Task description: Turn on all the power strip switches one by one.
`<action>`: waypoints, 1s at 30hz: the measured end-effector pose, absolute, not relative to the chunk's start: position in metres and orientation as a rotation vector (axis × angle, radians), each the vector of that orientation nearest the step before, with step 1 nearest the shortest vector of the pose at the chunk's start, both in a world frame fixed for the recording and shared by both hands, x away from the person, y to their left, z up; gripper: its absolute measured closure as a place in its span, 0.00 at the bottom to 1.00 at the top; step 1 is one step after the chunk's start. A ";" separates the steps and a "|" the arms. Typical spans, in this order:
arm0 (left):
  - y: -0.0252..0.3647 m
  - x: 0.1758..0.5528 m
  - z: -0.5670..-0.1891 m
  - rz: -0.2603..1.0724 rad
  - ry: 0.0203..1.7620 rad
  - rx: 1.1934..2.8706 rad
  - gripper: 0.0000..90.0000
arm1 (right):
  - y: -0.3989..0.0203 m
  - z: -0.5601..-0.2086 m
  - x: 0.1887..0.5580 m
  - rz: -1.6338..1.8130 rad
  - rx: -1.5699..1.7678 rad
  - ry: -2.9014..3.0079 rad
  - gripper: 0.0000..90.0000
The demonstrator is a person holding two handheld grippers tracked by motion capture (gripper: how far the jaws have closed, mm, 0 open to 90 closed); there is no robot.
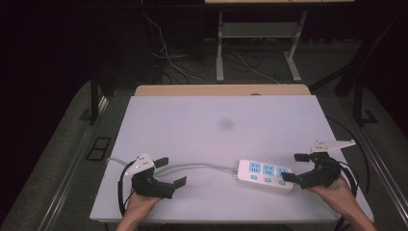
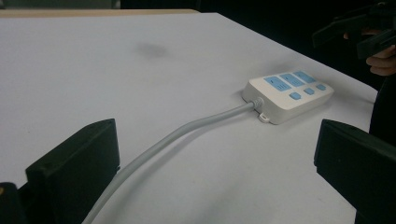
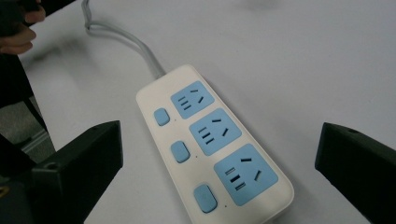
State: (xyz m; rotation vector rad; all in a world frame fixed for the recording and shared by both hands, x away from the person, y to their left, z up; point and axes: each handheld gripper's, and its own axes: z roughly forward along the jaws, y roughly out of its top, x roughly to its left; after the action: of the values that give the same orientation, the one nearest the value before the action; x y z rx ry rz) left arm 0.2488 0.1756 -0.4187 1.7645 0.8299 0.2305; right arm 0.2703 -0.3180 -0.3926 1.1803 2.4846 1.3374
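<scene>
A white power strip with three blue sockets and three blue switches lies flat near the front right of the white table. Its grey cable runs left across the table to the left edge. My left gripper is open, and in the left gripper view the cable passes between the jaws of that gripper toward the strip. My right gripper stands open at the strip's right end. In the right gripper view the strip lies between and below the wide jaws of that gripper, untouched.
A faint dark smudge marks the middle of the table. A wooden edge borders the far side. Beyond it are desk legs and loose cables on the floor. The person's other hand appears at the top left of the right gripper view.
</scene>
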 end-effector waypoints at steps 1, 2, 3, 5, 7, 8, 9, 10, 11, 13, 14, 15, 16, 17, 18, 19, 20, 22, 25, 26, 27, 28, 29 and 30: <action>0.176 0.249 -0.419 0.230 0.830 1.764 0.00 | -0.318 -0.393 0.270 1.337 1.180 2.485 0.01; 0.176 0.249 -0.419 0.230 0.831 1.764 0.00 | -0.316 -0.393 0.271 1.310 1.169 2.504 0.01; 0.176 0.249 -0.419 0.230 0.833 1.762 0.00 | -0.316 -0.393 0.271 1.310 1.169 2.504 0.01; 0.176 0.249 -0.419 0.229 0.833 1.762 0.00 | -0.314 -0.392 0.272 1.277 1.150 2.536 0.01; 0.176 0.249 -0.419 0.230 0.834 1.762 0.00 | -0.313 -0.391 0.273 1.264 1.141 2.547 0.01; 0.176 0.249 -0.419 0.230 0.833 1.762 0.00 | -0.312 -0.390 0.274 1.245 1.131 2.561 0.01; 0.176 0.250 -0.419 0.229 0.832 1.763 0.00 | -0.312 -0.390 0.274 1.245 1.131 2.561 0.01; 0.176 0.250 -0.419 0.230 0.832 1.763 0.00 | -0.312 -0.389 0.274 1.239 1.125 2.569 0.01; 0.176 0.250 -0.419 0.231 0.832 1.763 0.00 | -0.310 -0.387 0.275 1.228 1.118 2.585 0.01; 0.176 0.249 -0.419 0.229 0.830 1.764 0.00 | -0.309 -0.387 0.275 1.226 1.111 2.592 0.01; 0.175 0.249 -0.419 0.229 0.828 1.767 0.00 | -0.309 -0.386 0.275 1.217 1.107 2.601 0.01; 0.175 0.249 -0.420 0.228 0.829 1.767 0.00 | -0.308 -0.386 0.276 1.208 1.097 2.612 0.01; 0.175 0.249 -0.420 0.227 0.827 1.769 0.00 | -0.307 -0.386 0.276 1.195 1.094 2.625 0.01; 0.175 0.249 -0.420 0.225 0.827 1.768 0.00 | -0.306 -0.386 0.277 1.182 1.087 2.637 0.02; 0.175 0.249 -0.420 0.226 0.826 1.770 0.00 | -0.306 -0.386 0.277 1.171 1.072 2.658 0.09; 0.174 0.249 -0.420 0.226 0.823 1.772 0.00 | -0.306 -0.386 0.277 1.166 1.055 2.679 0.17; 0.174 0.249 -0.420 0.228 0.820 1.775 0.00 | -0.305 -0.386 0.277 1.159 1.034 2.701 0.19; 0.174 0.249 -0.420 0.228 0.816 1.777 0.00 | -0.304 -0.385 0.277 1.118 1.021 2.722 0.26; 0.173 0.248 -0.420 0.228 0.815 1.780 0.00 | -0.304 -0.385 0.278 1.067 1.004 2.762 0.45; 0.173 0.248 -0.419 0.237 0.812 1.779 0.00 | -0.304 -0.385 0.278 1.067 1.004 2.762 0.45; 0.172 0.248 -0.419 0.248 0.807 1.777 0.00 | -0.303 -0.386 0.278 1.040 0.993 2.781 0.51; 0.172 0.247 -0.418 0.249 0.804 1.775 0.00 | -0.303 -0.386 0.279 1.042 0.992 2.790 0.53; 0.172 0.246 -0.418 0.249 0.800 1.777 0.00 | -0.303 -0.386 0.279 1.042 0.992 2.790 0.53; 0.171 0.246 -0.418 0.250 0.795 1.784 0.00 | -0.304 -0.385 0.279 1.042 0.995 2.788 0.55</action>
State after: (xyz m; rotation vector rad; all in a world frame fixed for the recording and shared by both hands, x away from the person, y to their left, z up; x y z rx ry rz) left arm 0.2463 0.1714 -0.4184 1.7840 0.7953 0.2503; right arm 0.2788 -0.3035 -0.3853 0.9952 2.7876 1.0420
